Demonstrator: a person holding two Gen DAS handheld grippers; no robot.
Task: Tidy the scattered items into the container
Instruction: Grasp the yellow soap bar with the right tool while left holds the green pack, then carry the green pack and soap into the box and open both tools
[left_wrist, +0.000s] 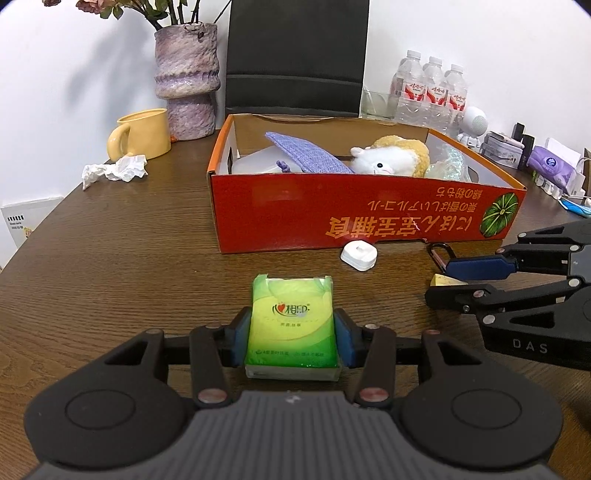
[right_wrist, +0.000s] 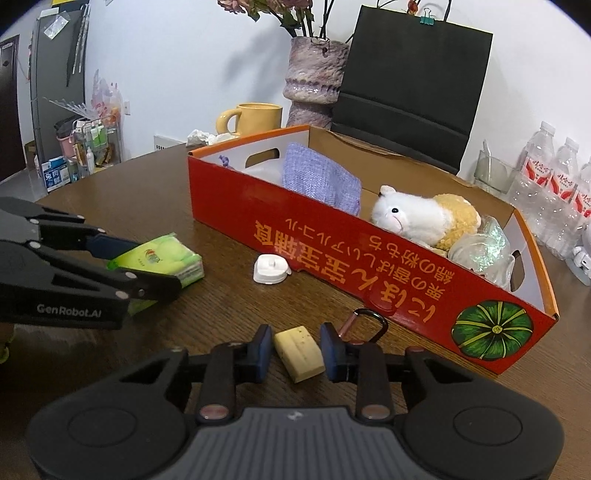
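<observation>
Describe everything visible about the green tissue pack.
The tissue pack is a small soft packet in glossy green and yellow-green plastic wrap with a heart logo and print. Its far end looks torn open. It lies flat on the wooden table, before the red box, with the left gripper fingers pressed against both sides.

Left gripper (left_wrist: 291, 334) matte black linkage, blue finger pads (left_wrist: 345, 341), copper rivets, ribbed grey housing, "GenRobot.AI" lettering, right gripper (right_wrist: 295, 349) identical build, "DAS" marking

"GenRobot.AI" on left gripper (right_wrist: 147, 271); "DAS" on right gripper (left_wrist: 443, 282).
</observation>
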